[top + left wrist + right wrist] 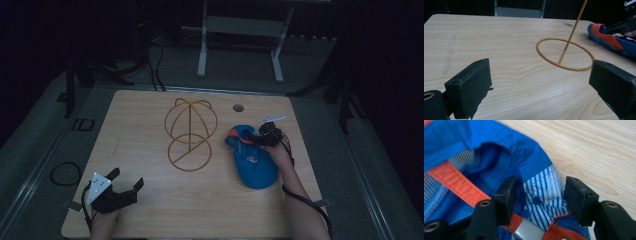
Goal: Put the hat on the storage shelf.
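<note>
The cap (251,159) lies at the bench's (150,210) four o'clock, long axis running twelve to six. The right gripper (537,195) straddles its back edge, fingers (579,195) partly open, not yet pinching. The left gripper (117,187) idles open at seven o'clock.

1. The room is dim; its far side is nearly black.
2. A light wooden counter (150,210) stands mid-room, with a round hole (238,107) near its far edge.
3. The floor (30,155) is grey.
4. A white frame (240,30) on two legs stands beyond the counter.
5. Black cables (157,70) trail behind the counter; a coil (65,173) lies at left.
6. Dark stands (70,85) flank both sides.
</note>
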Motion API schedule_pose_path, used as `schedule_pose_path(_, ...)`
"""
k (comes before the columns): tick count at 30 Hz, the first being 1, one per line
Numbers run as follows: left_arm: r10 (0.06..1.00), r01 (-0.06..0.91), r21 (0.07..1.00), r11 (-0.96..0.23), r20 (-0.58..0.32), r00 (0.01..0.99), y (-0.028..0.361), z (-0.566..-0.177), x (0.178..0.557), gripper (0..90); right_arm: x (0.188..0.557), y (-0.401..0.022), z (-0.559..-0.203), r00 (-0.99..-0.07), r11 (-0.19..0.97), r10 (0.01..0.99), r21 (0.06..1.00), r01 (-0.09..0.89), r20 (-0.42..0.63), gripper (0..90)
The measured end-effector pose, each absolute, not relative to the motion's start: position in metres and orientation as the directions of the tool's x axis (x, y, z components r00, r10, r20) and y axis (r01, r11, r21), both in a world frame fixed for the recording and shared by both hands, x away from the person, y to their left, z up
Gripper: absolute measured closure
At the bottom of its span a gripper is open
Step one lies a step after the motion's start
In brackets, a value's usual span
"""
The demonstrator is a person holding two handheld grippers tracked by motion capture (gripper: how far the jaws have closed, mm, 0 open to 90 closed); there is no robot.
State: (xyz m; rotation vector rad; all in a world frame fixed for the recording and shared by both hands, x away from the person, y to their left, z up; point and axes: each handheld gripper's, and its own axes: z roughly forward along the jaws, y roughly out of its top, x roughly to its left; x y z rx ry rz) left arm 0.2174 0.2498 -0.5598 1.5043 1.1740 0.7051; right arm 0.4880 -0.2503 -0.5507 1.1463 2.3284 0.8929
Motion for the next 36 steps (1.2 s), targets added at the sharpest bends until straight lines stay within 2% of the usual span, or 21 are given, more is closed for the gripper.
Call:
schedule_pose_path(6, 0.930, 0.308, 0.951, 0.033, -0.142, 0.340, 0.251, -0.560, 0.217, 4.6, 0.488, -0.249, -0.553, -0.594, 0.473, 0.802, 0.683, 0.557, -0.071, 61.1)
schedule_pose_path(7, 0.930, 0.308, 0.951, 0.033, -0.142, 0.340, 0.251, -0.560, 0.217, 4.6, 0.488, -0.249, -0.553, -0.594, 0.473, 0.802, 0.683, 0.557, -0.071, 61.1)
schedule_pose_path(10, 0.929, 0.308, 0.951, 0.026, -0.136, 0.344, 0.249, -0.560, 0.217, 4.6, 0.486, -0.247, -0.553, -0.614, 0.475, 0.788, 0.686, 0.552, -0.051, 77.9)
schedule_pose_path(14, 0.931, 0.302, 0.953, 0.013, -0.122, 0.344, 0.248, -0.559, 0.216, 4.6, 0.482, -0.244, -0.555, -0.615, 0.472, 0.787, 0.695, 0.542, -0.055, 86.2)
schedule_pose_path(17, 0.931, 0.304, 0.953, 0.014, -0.123, 0.343, 0.248, -0.559, 0.216, 4.6, 0.478, -0.242, -0.554, -0.604, 0.482, 0.792, 0.696, 0.532, -0.087, 88.3)
schedule_pose_path(20, 0.932, 0.305, 0.952, 0.015, -0.123, 0.341, 0.249, -0.559, 0.216, 4.6, 0.473, -0.244, -0.549, -0.593, 0.451, 0.802, 0.722, 0.525, -0.070, 88.6)
schedule_pose_path(36, 0.932, 0.301, 0.954, 0.000, -0.109, 0.346, 0.246, -0.557, 0.215, 4.5, 0.429, -0.254, -0.497, -0.579, 0.380, 0.813, 0.812, 0.443, -0.064, 88.7)
